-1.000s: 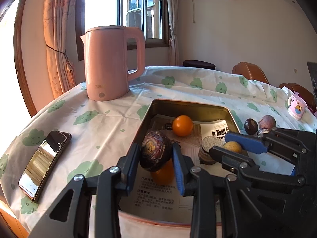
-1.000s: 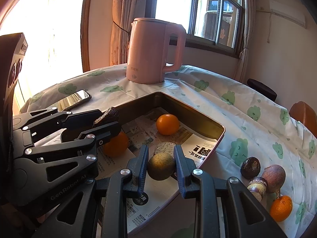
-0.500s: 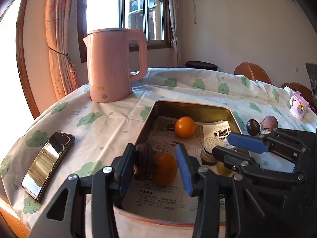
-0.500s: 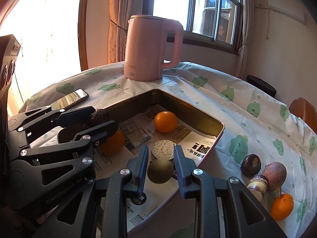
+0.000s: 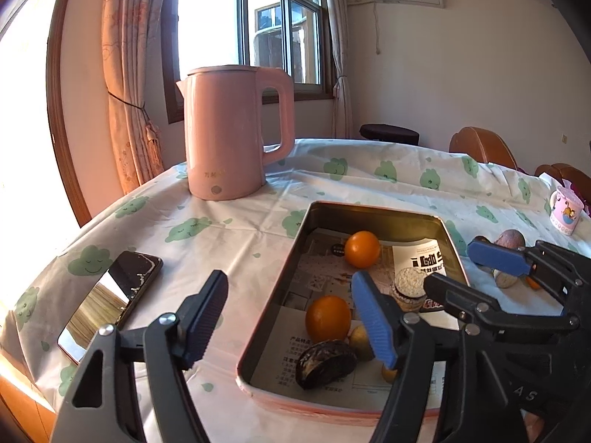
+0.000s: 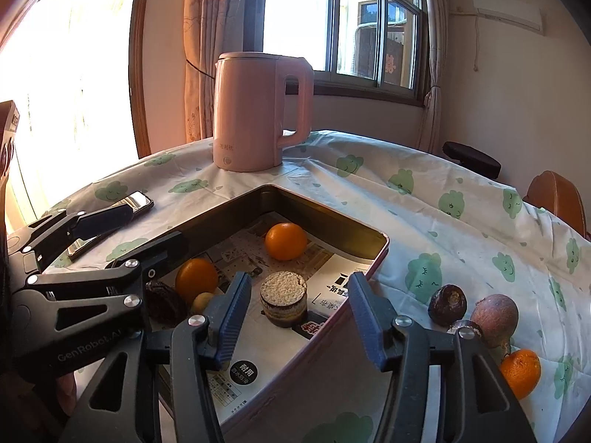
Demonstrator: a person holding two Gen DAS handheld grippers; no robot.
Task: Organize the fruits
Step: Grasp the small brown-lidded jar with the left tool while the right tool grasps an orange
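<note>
Both the left gripper (image 5: 290,312) and the right gripper (image 6: 299,312) have just been opening and now stand wide with nothing between the fingers, apparently to drop fruit into the tray (image 5: 373,211) at lower centre. There lie a dark fruit (image 5: 325,363), two oranges (image 5: 328,318) and a small yellowish fruit (image 6: 202,302). More fruit (image 6: 494,315) waits on the tablecloth (image 6: 424,203) at lower right; the kettle (image 6: 258,110) and phone (image 5: 110,295) stand clear, though the grippers crowd each other.

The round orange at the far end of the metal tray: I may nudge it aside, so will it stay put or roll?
The round orange probably rolls readily: it looks near-spherical and lies loose on flat printed paper. The metal tray wall should stop it. Its skin looks firm, so likely sturdy.
</note>
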